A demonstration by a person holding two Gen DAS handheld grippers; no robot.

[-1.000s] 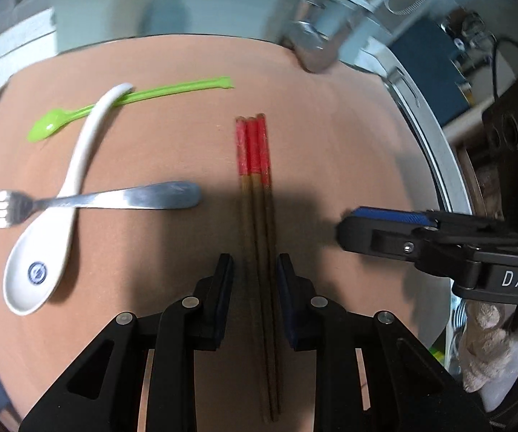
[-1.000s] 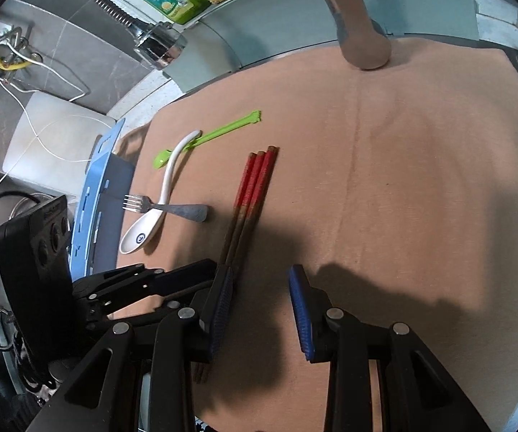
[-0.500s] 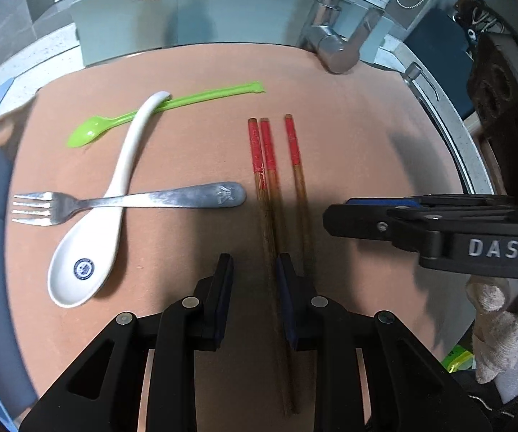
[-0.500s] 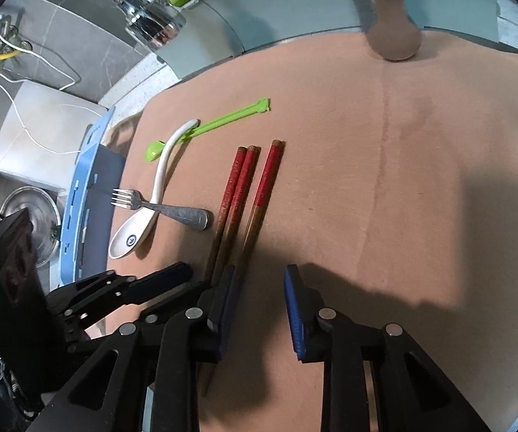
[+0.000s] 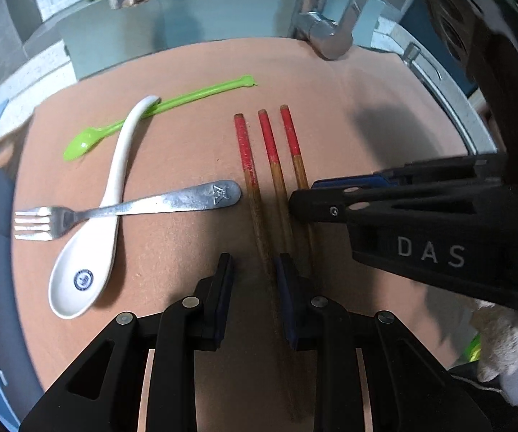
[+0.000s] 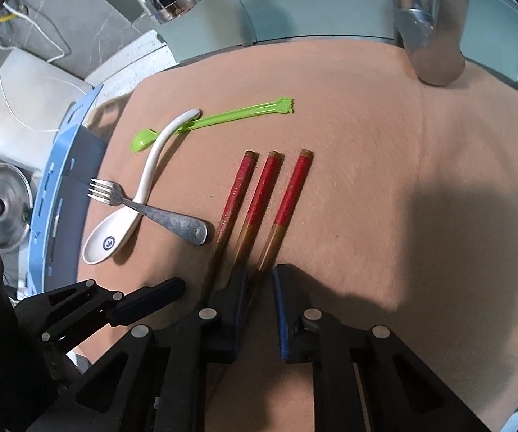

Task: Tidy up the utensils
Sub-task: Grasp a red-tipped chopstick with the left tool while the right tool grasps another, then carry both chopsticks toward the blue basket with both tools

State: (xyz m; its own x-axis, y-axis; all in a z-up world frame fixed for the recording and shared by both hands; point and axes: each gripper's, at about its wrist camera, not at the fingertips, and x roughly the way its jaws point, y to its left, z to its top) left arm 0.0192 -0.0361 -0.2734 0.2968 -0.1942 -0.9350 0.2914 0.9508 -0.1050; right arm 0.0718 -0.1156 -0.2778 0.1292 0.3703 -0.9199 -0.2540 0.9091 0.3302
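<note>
My right tool points steeply down at the table. Its jaws have just been closing and now stand narrow, with the brown end of the right-hand chopstick running in between them. Whether the blue pads already bite on it I cannot tell.

My left tool keeps a slim gap. The left-hand chopstick passes through it close to the pad on the 3 o'clock side, and the pads do not squeeze it.

The three chopsticks are slim wooden sticks, with worn red paint on the thick ends and bare brown wood below. They lie side by side with small gaps, red ends toward 12 o'clock.

They rest on a soft, fuzzy peach mat that covers the table.

At 10 o'clock from my left tool lies a scuffed steel fork, its stamped handle end just beside the left-hand chopstick. It crosses over a glossy white ceramic spoon with a blue emblem in the bowl. That spoon's handle tip rests on a thin lime-green plastic spoon.

At 12 o'clock stands a chrome faucet.

Only the right view shows the blue plastic rack and the steel pot lid at 9 o'clock. Only the left view shows my right tool side-on, its tip on the right-hand chopstick.
</note>
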